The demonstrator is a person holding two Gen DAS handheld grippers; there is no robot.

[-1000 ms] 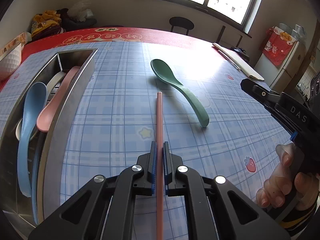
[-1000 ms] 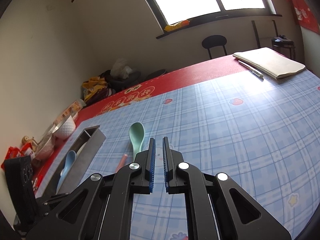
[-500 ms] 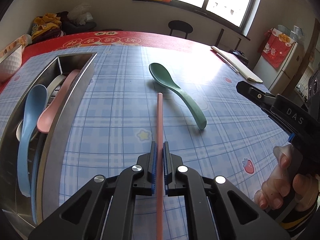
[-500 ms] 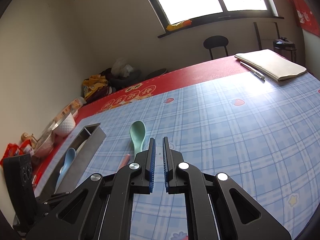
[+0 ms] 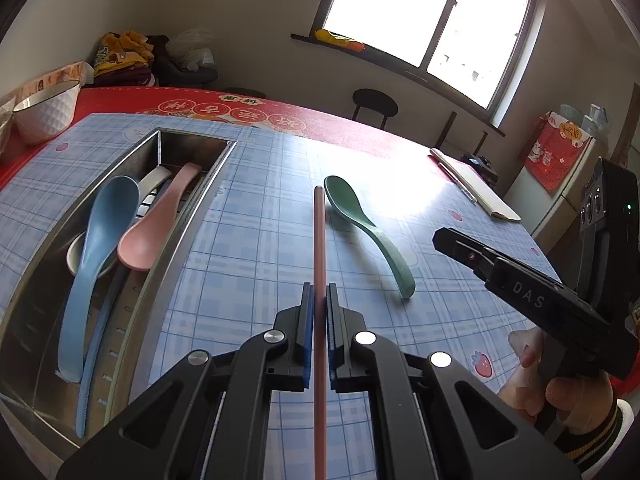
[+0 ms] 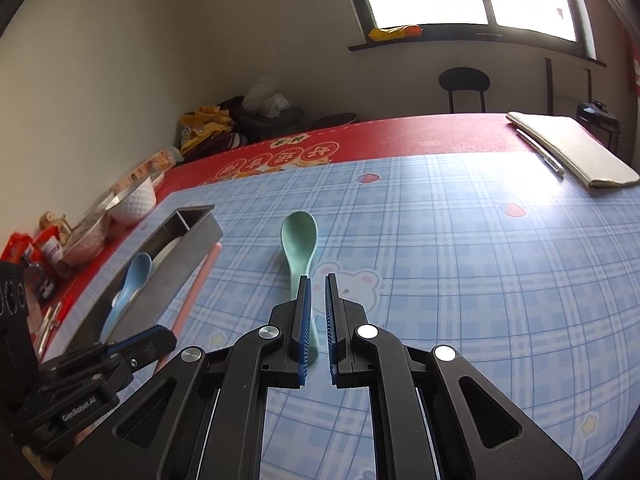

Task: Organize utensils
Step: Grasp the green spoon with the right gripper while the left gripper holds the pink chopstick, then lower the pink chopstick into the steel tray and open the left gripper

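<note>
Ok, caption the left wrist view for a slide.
Left gripper clamps a pink chopstick beside the steel utensil tray.

Our left tool (image 5: 319,304) angled downward, jaws clamped on thin pink stick (image 5: 319,248) running straight out between pads. Our right tool (image 6: 317,300) angled downward too, jaws nearly together, nothing gripped between pads. Our right hand (image 5: 560,384) wraps handle of right tool, fingers (image 5: 524,350) curled round grip, striped cuff at wrist.
</note>
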